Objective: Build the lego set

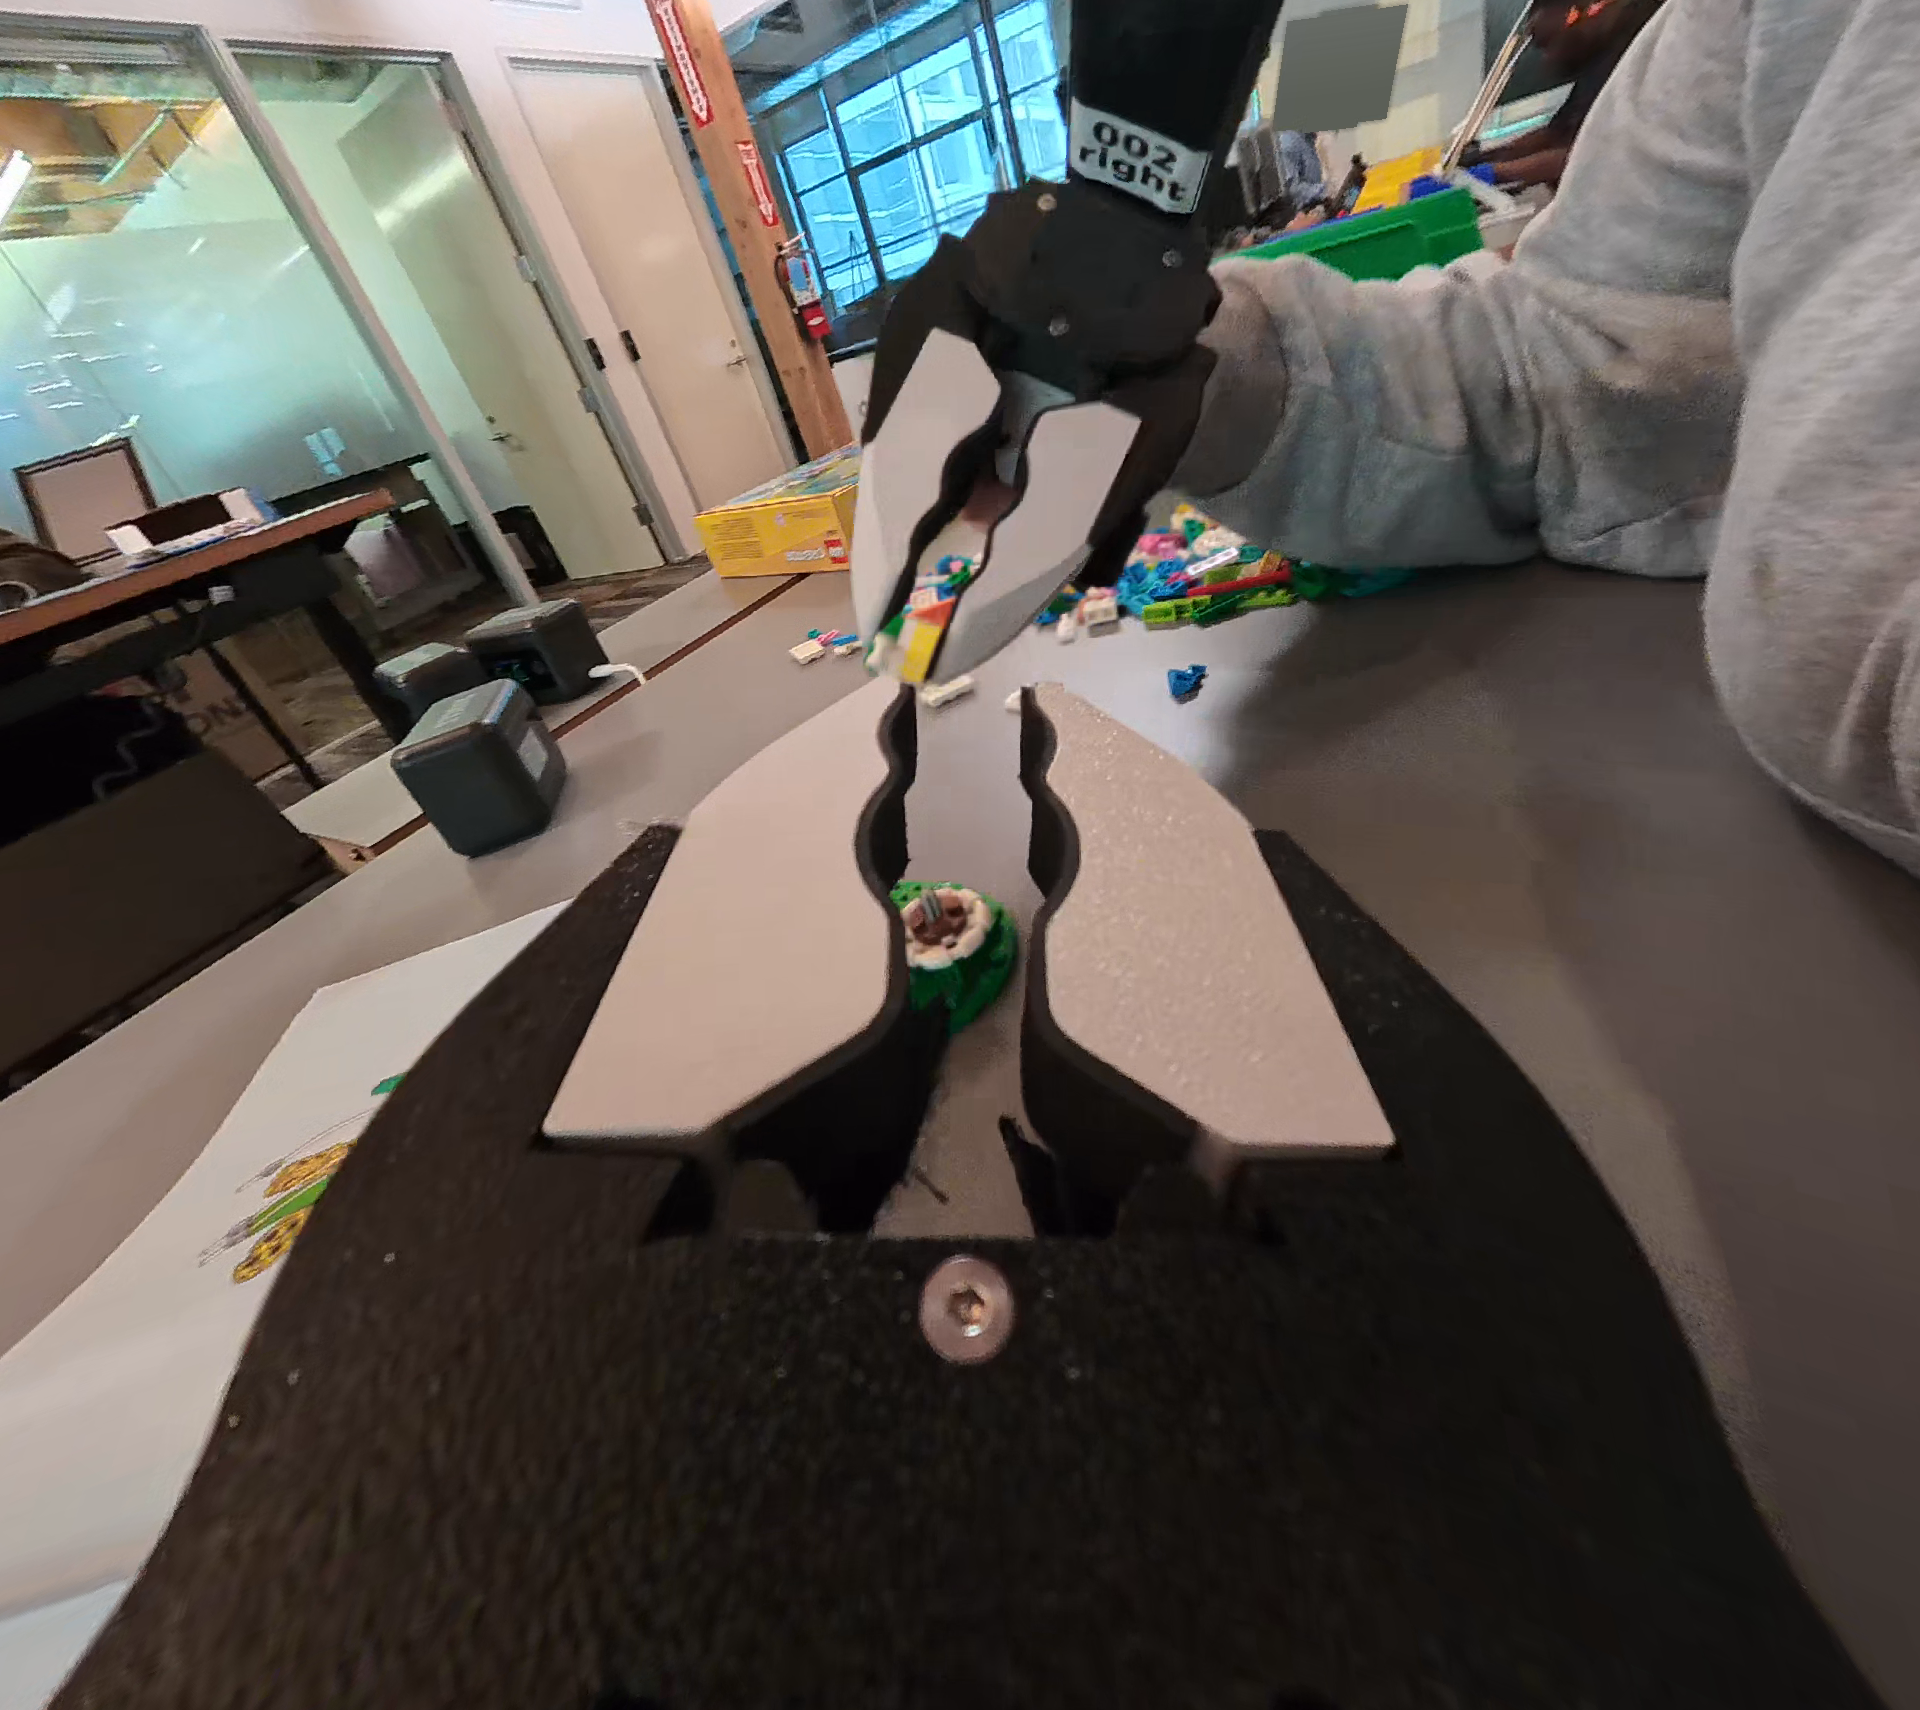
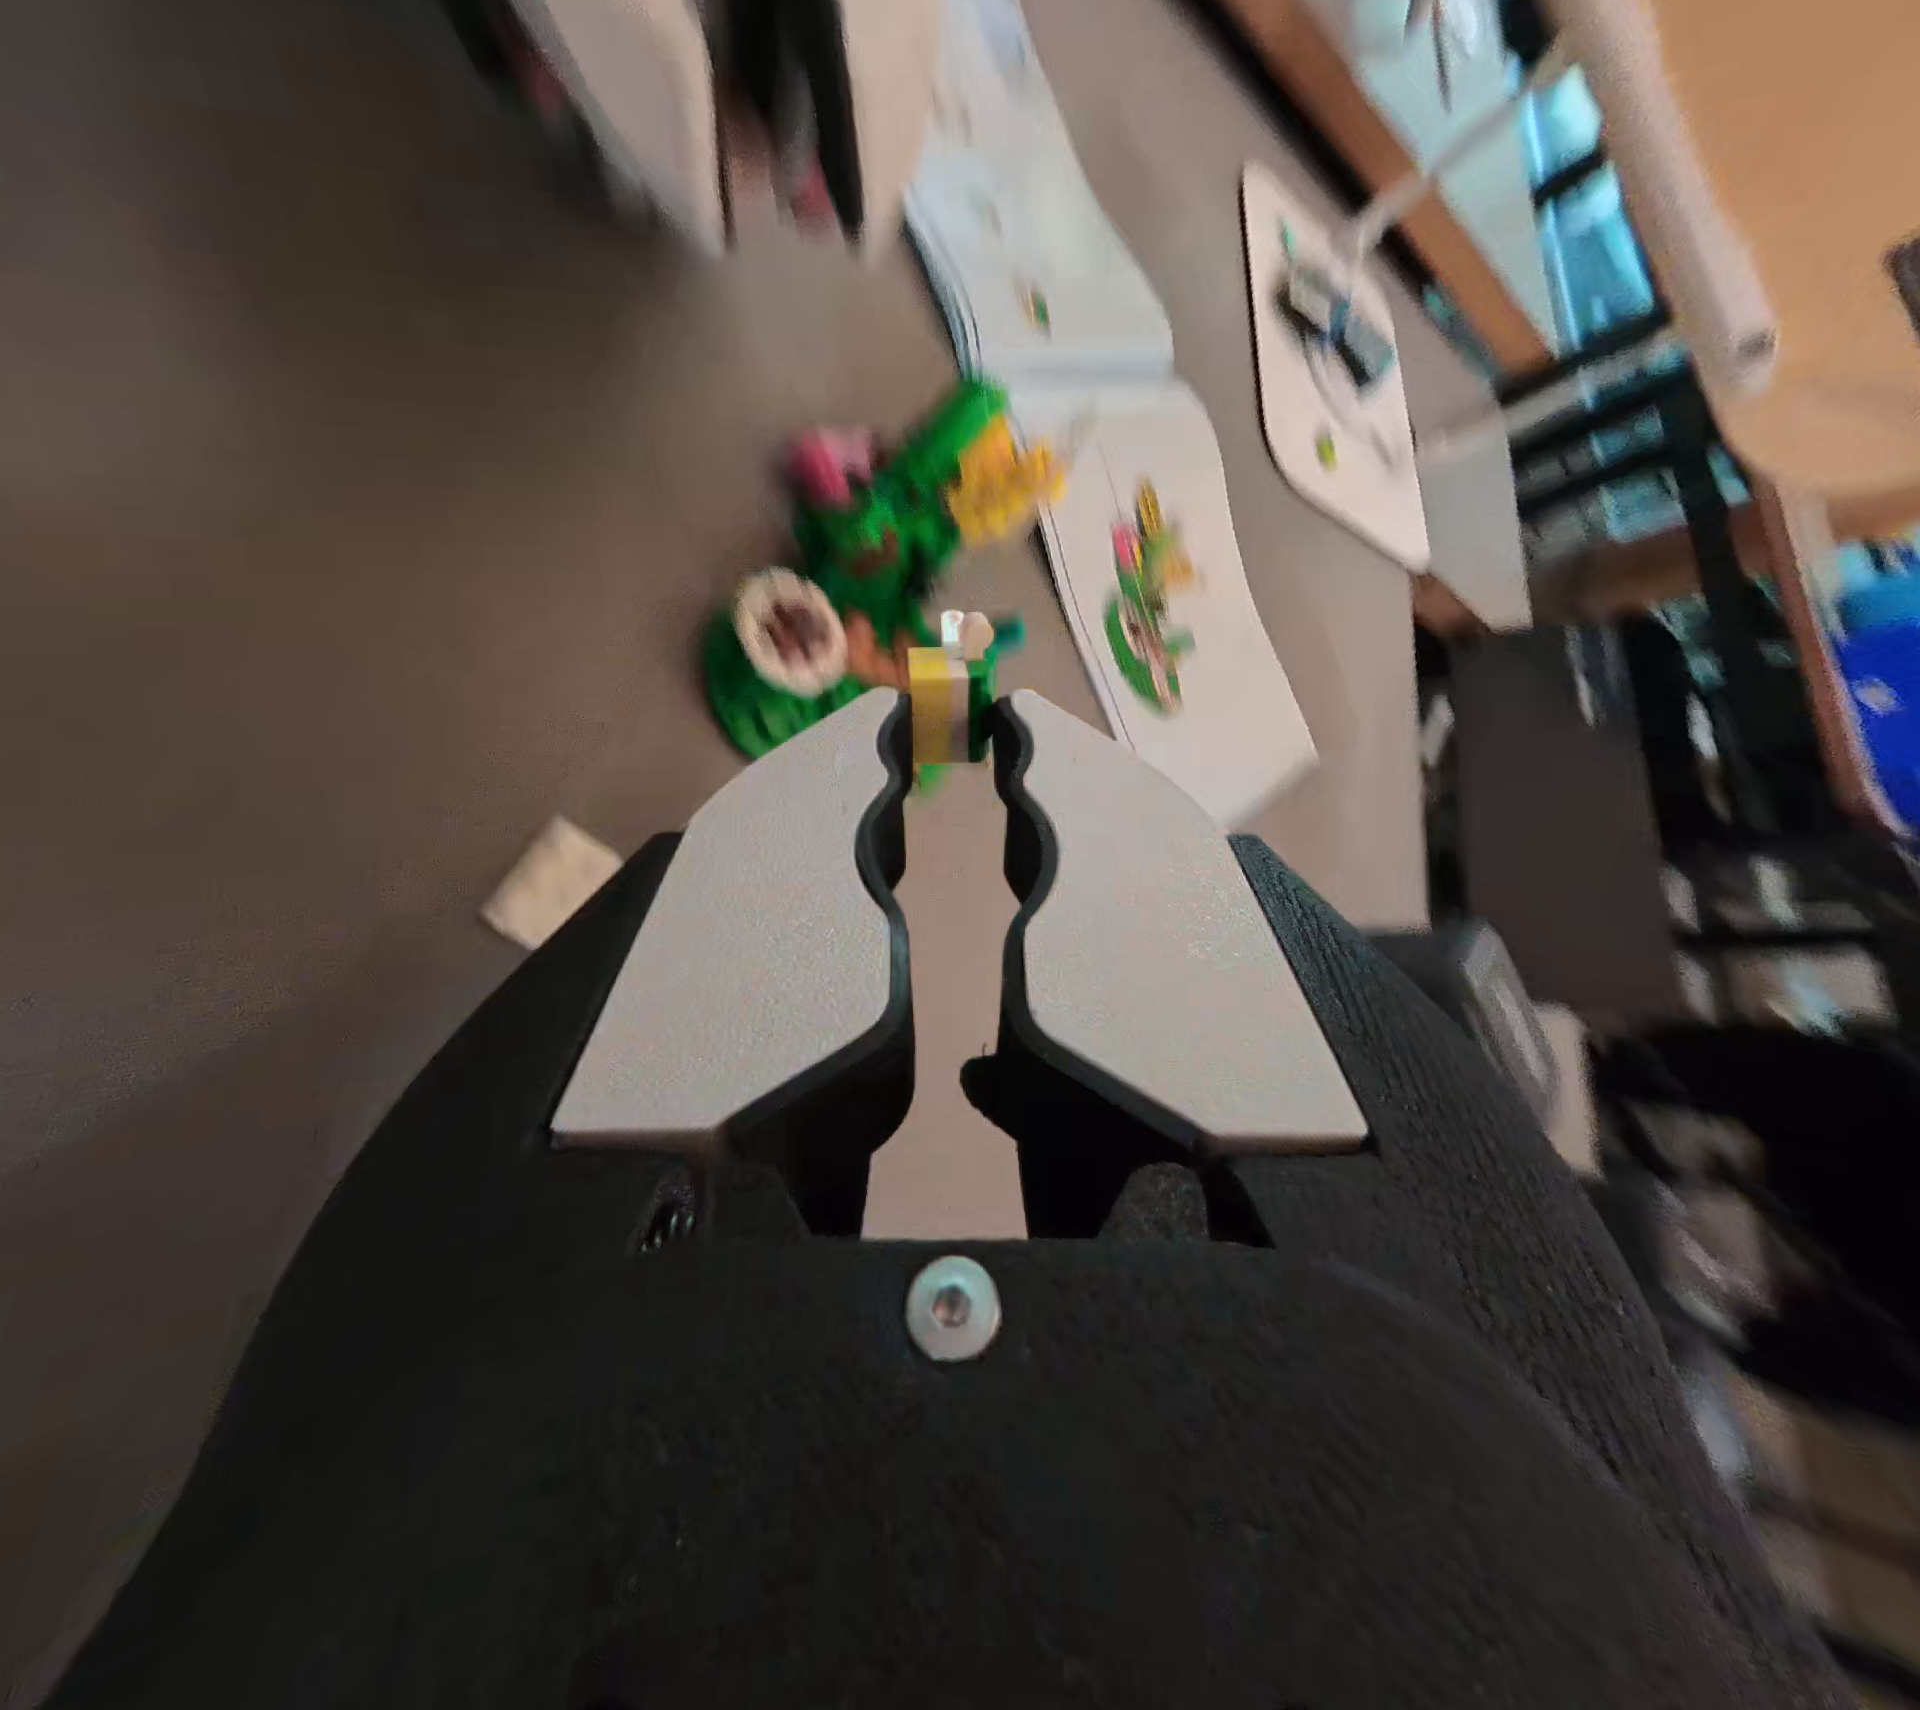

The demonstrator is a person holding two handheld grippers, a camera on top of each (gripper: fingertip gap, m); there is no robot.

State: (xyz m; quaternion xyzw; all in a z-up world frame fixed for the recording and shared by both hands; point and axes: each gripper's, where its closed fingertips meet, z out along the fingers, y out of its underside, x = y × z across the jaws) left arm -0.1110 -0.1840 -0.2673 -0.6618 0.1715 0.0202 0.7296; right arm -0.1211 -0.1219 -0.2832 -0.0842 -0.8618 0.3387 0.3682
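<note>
Right gripper (image 2: 948,710) pinches yellow piece (image 2: 940,715) by its tips; left gripper (image 1: 966,704) parted, empty. Shallow grip could drop it.

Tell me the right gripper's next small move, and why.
Probably lower the right gripper toward the green build on the table. It pinches a small yellow piece in the air, apart from the build; the left gripper is open and holds nothing.

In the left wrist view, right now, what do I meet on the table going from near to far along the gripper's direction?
Left gripper with fingers apart → green round lego build on the table → right gripper holding a small yellow lego piece in the air → pile of loose bricks → yellow box.
</note>
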